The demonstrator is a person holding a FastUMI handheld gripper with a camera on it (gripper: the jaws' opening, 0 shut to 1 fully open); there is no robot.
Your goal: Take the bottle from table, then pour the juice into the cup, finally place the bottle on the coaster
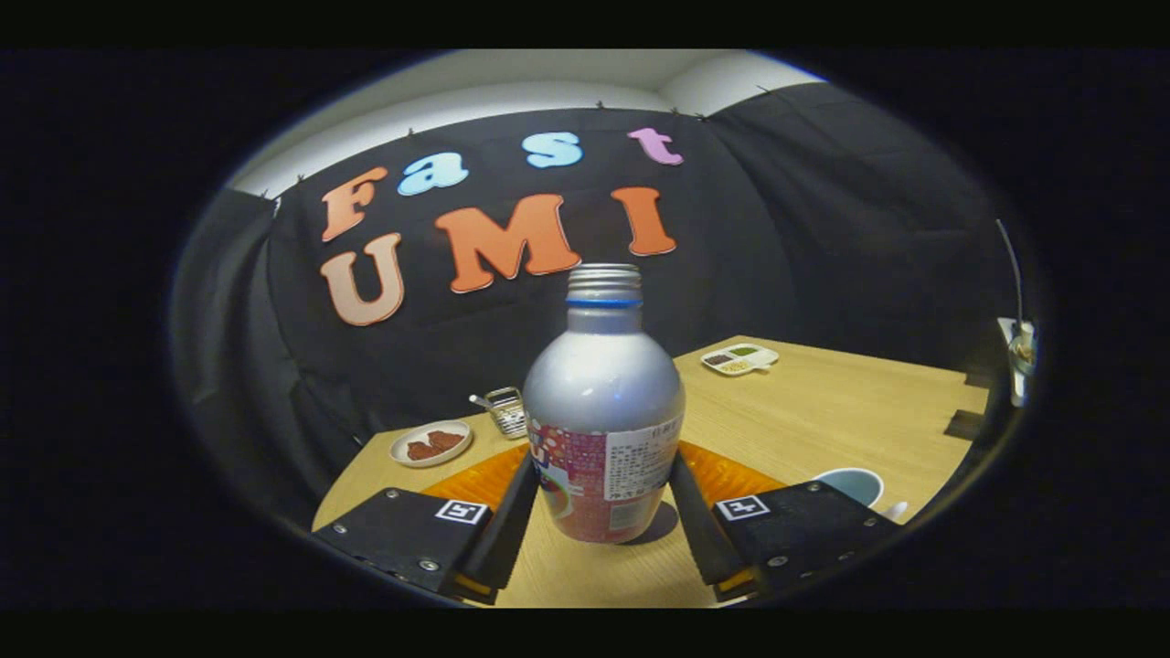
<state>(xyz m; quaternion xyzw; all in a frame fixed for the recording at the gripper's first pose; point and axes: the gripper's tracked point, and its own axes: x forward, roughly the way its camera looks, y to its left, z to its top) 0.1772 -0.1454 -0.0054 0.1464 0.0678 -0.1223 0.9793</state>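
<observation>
The bottle (603,429) stands upright between the fingers (501,530), blocking the way ahead. Bare counter (823,411) lies open beyond on the right; the cup (850,482) sits beside the right finger.

Your cam sits on the gripper (599,530), low over the table (823,411), looking forward along both fingers and tilted. Bottle (603,411) is close up between the fingers, upright on the table. Beyond them you face the far table edge and the booth wall.
</observation>
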